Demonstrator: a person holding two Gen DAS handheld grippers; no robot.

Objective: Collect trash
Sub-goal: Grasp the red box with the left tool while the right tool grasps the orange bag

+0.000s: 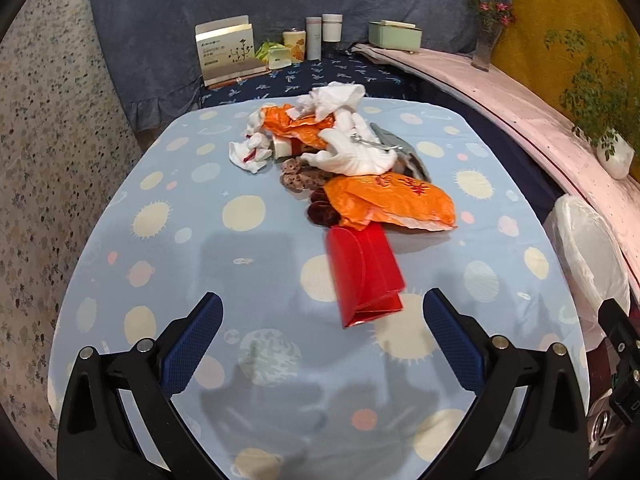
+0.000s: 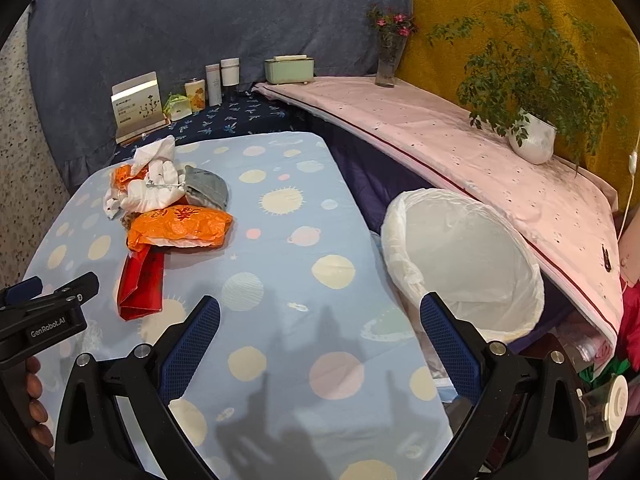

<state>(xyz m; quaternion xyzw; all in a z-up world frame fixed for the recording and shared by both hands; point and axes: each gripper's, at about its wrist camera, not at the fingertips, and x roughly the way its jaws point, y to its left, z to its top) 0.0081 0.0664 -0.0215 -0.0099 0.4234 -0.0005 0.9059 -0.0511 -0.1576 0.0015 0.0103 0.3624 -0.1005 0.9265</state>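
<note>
Our left gripper [image 1: 322, 320] and right gripper [image 2: 320, 322] both hang spread and empty; the folded glossy red paper packet [image 1: 366, 276] lies just ahead of our left, so we should straddle its near edge, keeping the white-lined round bin [image 2: 464, 256] beside our right reachable

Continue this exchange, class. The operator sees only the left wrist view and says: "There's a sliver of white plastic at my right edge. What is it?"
Observer: It's a white liner in a round bin that stands open just off the table's right edge. No trash shows inside it.
Operator: Is the right gripper carrying anything?
Observer: No. The right gripper is open and empty, and hovers over bare tablecloth between the trash pile and the bin.
</note>
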